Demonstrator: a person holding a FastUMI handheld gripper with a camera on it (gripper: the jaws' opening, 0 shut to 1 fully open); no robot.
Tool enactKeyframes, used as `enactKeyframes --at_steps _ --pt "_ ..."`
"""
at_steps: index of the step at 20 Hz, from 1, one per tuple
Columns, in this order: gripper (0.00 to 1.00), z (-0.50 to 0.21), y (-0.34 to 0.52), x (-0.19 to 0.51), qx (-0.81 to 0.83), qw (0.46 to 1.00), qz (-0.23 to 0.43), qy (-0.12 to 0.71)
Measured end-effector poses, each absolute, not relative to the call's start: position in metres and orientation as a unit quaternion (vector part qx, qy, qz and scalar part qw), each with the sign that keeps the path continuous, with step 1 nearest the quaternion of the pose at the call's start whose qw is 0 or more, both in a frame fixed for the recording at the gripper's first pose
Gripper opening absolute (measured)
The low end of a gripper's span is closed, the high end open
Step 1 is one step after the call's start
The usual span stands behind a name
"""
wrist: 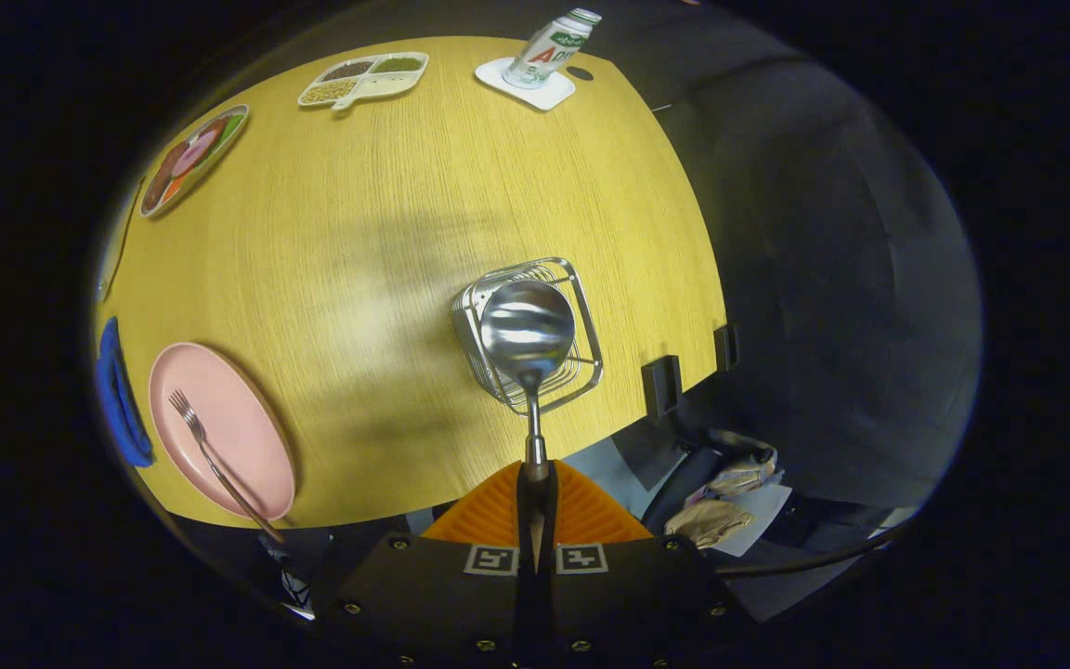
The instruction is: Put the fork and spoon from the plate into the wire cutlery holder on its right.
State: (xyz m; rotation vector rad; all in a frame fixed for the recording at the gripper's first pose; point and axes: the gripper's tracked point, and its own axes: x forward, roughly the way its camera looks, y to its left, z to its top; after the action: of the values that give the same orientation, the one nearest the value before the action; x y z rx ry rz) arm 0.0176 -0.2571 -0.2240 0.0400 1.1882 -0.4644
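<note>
the gripper (535, 483) pinches the spoon (528, 330) by its handle. the bowl points ahead, right over the wire cutlery holder (581, 316). the spoon should go straight down.

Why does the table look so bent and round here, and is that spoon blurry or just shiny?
In the gripper view, the fisheye lens bows the wooden table into a dome; the spoon, clamped in the gripper above the wire cutlery holder, shows smeared streaky reflections, slightly soft; a broad grey shadow crosses the tabletop; the fork on the pink plate looks sharp.
</note>
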Motion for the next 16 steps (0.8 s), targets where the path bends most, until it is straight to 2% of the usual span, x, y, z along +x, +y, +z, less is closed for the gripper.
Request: enactKeyframes --at_steps 10,13,16 --pt "0.00 -0.242 -0.266 0.015 0.015 0.762 -0.187 0.620" --pt "0.08 -0.236 -0.265 0.020 0.012 0.763 -0.184 0.619" --pt "0.10 -0.232 -0.266 0.028 0.009 0.773 -0.181 0.608"
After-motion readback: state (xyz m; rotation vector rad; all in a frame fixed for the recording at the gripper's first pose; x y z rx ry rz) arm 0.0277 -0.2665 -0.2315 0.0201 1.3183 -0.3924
